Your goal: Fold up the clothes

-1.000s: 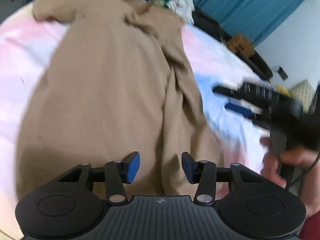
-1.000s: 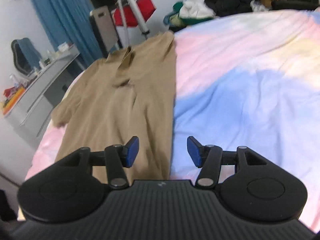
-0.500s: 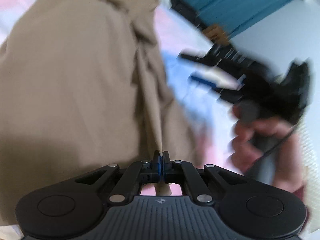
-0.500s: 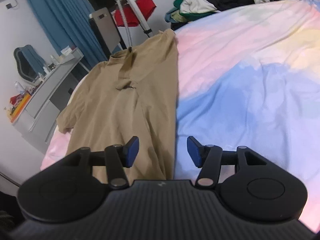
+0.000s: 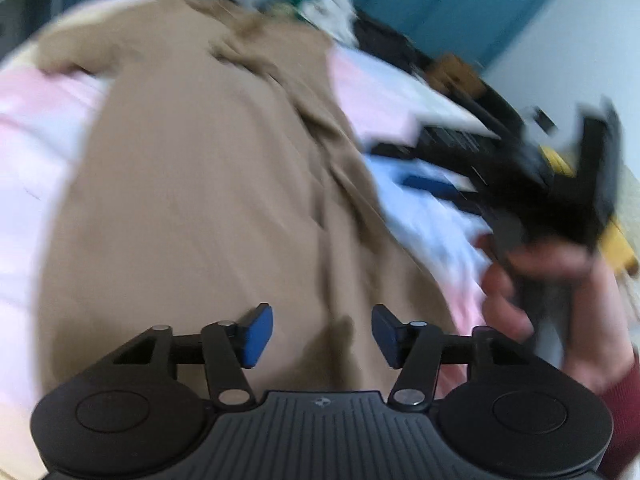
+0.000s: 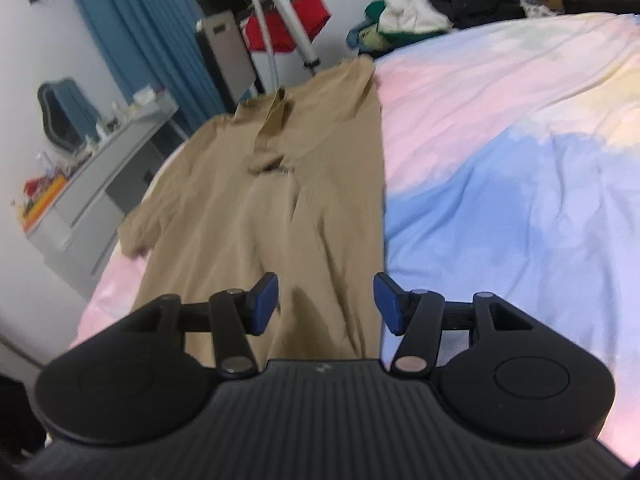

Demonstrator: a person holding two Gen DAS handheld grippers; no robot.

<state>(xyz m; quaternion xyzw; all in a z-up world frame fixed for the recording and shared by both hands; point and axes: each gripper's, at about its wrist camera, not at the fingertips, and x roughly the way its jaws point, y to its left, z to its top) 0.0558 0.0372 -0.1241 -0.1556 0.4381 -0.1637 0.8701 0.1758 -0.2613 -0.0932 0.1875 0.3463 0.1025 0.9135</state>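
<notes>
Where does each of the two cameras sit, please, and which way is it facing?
Left wrist: on the left gripper, looking along its open fingers over the tan shirt; the right gripper and right hand show blurred.
Right wrist: on the right gripper, fingers open, facing up the shirt toward the curtain.
Shared: the shirt on the pastel bedspread.
</notes>
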